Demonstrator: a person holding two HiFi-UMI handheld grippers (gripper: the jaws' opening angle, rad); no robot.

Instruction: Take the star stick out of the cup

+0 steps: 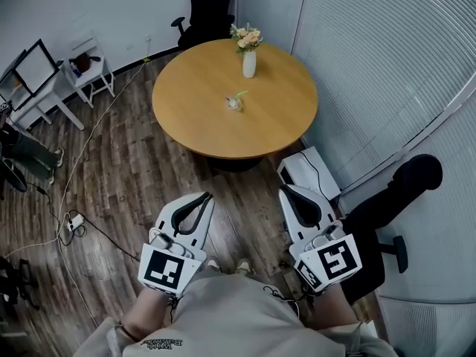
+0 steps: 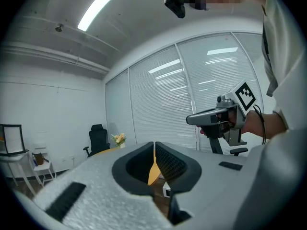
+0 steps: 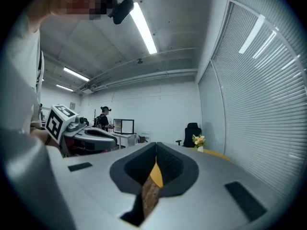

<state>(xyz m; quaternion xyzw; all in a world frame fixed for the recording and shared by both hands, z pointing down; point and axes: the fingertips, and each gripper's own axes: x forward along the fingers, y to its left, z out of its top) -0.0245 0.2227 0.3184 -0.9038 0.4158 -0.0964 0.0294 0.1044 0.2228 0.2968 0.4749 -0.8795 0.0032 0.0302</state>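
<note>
A small clear cup [image 1: 235, 104] with a thin greenish stick in it stands near the middle of the round wooden table [image 1: 193, 103]; the stick's star is too small to make out. Both grippers hang low in front of the person, well short of the table. My left gripper [image 1: 207, 195] is shut and holds nothing, its tips pointing toward the table; its own view shows the jaws [image 2: 154, 146] meeting. My right gripper [image 1: 283, 191] is likewise shut and empty, with its jaws [image 3: 156, 147] pressed together. The cup shows in neither gripper view.
A white vase of flowers [image 1: 249, 56] stands at the table's far side. Black office chairs sit behind the table [image 1: 210, 6] and at the right [image 1: 394, 199]. A white box [image 1: 309, 171] lies on the floor by the table, cables [image 1: 74, 222] run at the left, and a white side table [image 1: 89, 73] stands far left.
</note>
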